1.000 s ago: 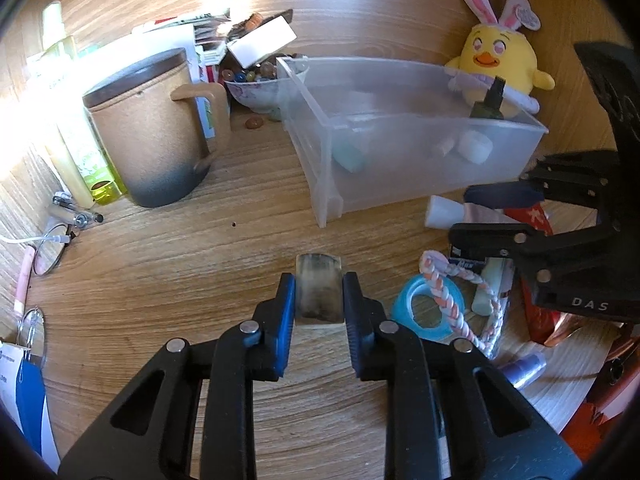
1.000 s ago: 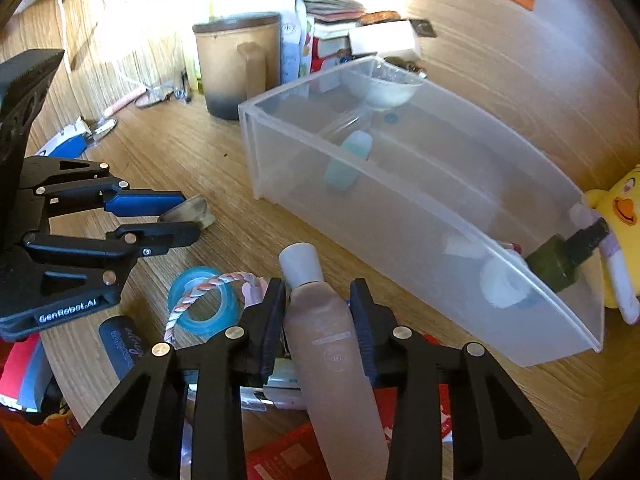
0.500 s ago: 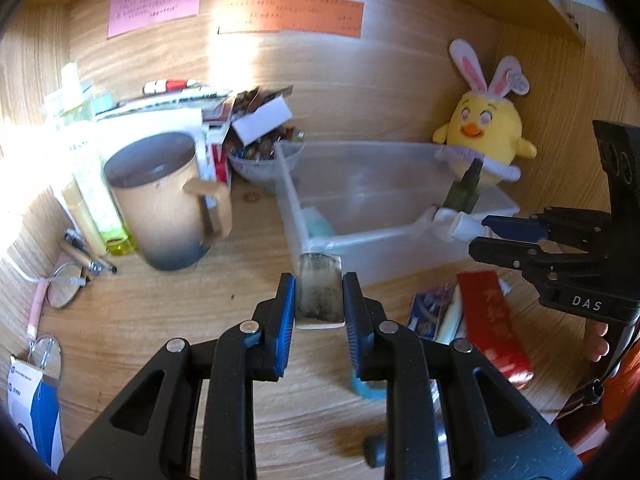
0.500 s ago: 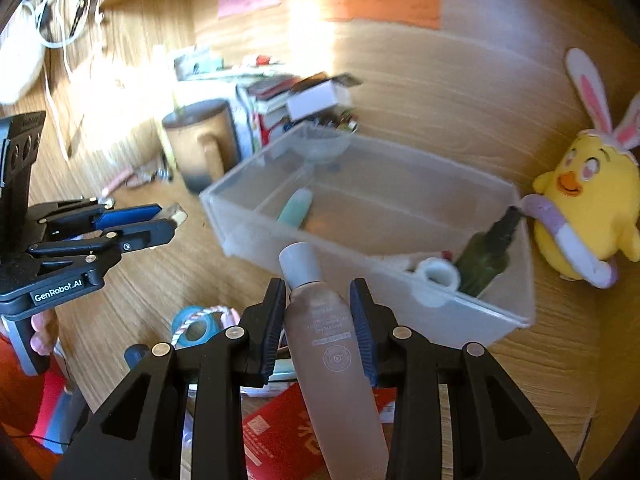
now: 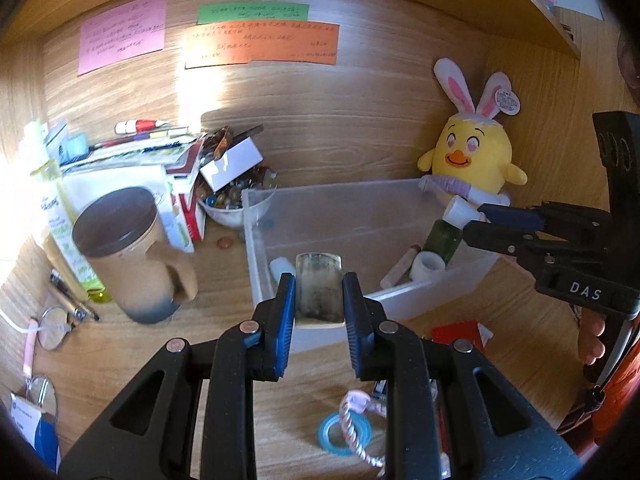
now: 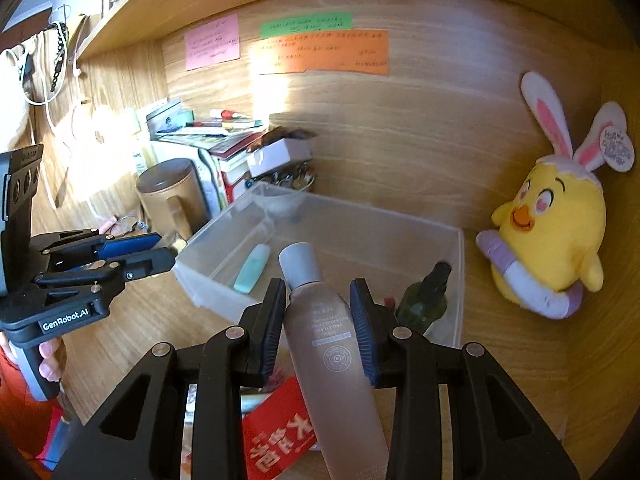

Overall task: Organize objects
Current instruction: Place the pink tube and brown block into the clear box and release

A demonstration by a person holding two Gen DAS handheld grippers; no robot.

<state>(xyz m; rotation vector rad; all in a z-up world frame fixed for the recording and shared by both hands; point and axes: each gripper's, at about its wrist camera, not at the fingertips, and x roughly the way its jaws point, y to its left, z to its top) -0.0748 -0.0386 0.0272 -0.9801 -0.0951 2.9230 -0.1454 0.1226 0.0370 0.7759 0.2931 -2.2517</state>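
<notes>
My left gripper (image 5: 319, 296) is shut on a small flat translucent brownish block (image 5: 319, 294), held in the air at the near left corner of the clear plastic bin (image 5: 256, 264). My right gripper (image 6: 319, 308) is shut on a frosted pink bottle with a white cap (image 6: 324, 336), held above the bin's near wall (image 6: 224, 304). In the bin lie a teal tube (image 6: 251, 268), a dark green spray bottle (image 6: 424, 300) and a white roll (image 5: 428, 266). The right gripper also shows in the left wrist view (image 5: 476, 220), the left one in the right wrist view (image 6: 168, 250).
A brown lidded mug (image 5: 132, 256) stands left of the bin. A bowl of beads (image 5: 228, 208) and stacked books (image 5: 160, 160) are behind. A yellow chick plush (image 5: 472, 160) sits at the back right. A blue tape ring with braided cord (image 5: 344, 432) and a red packet (image 6: 280, 436) lie on the desk in front.
Both grippers have risen and tilted up with their loads. The left gripper's block has moved over the bin's corner; the right gripper's bottle has moved over the bin's near wall.
</notes>
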